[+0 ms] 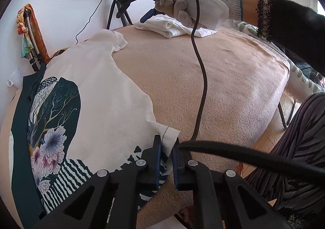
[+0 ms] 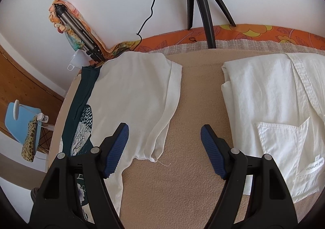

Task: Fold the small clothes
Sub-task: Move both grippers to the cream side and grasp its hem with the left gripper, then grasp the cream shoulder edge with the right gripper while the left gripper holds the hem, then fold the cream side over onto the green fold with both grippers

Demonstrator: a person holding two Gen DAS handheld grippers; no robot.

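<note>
White printed T-shirt sleeve is pinched by the left gripper at the beige blanket's near edge; the right gripper hovers spread.

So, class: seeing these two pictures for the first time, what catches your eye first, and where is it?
The white T-shirt with its dark tree-and-flower print lies spread on the left of the beige table cover. The left gripper is shut on its near sleeve. The right gripper hangs open above the far sleeve, beside the folded white shirt.

White folded shirt cut off at right edge.
</note>
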